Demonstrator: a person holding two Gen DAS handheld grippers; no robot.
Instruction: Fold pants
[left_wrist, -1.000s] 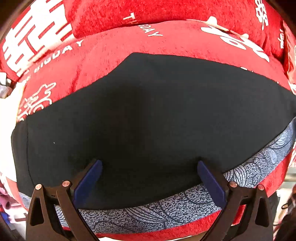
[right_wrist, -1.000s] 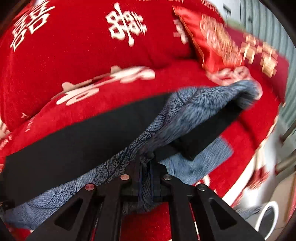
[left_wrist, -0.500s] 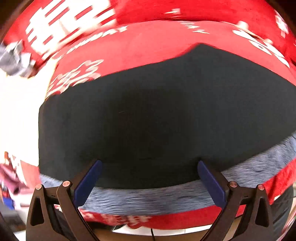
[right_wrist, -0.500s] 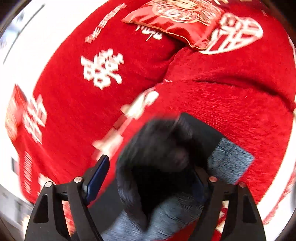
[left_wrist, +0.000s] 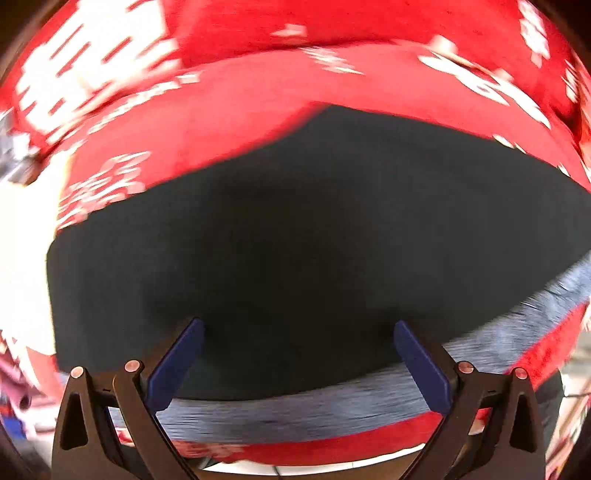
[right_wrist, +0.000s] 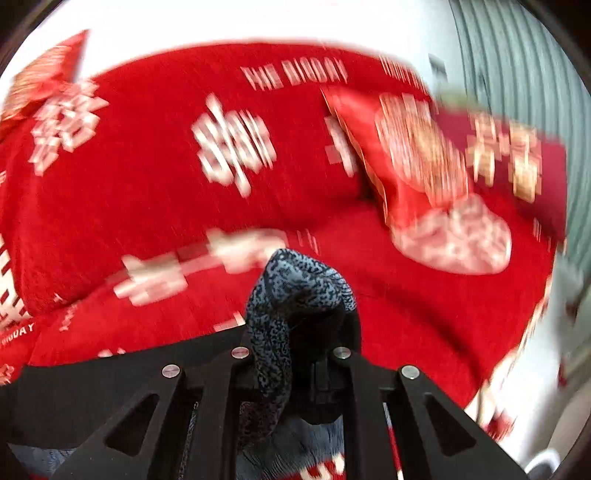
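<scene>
Your left gripper (left_wrist: 295, 360) points almost straight down over the pants (left_wrist: 314, 258), its blue pads spread wide with nothing pinched between them; the black cloth lies flat on the red blanket (left_wrist: 258, 103), a grey patterned strip along its near edge. Your right gripper (right_wrist: 291, 369) is closing, its jaws nearly together on a bunched fold of the pants' grey patterned fabric, raised above the blanket.
</scene>
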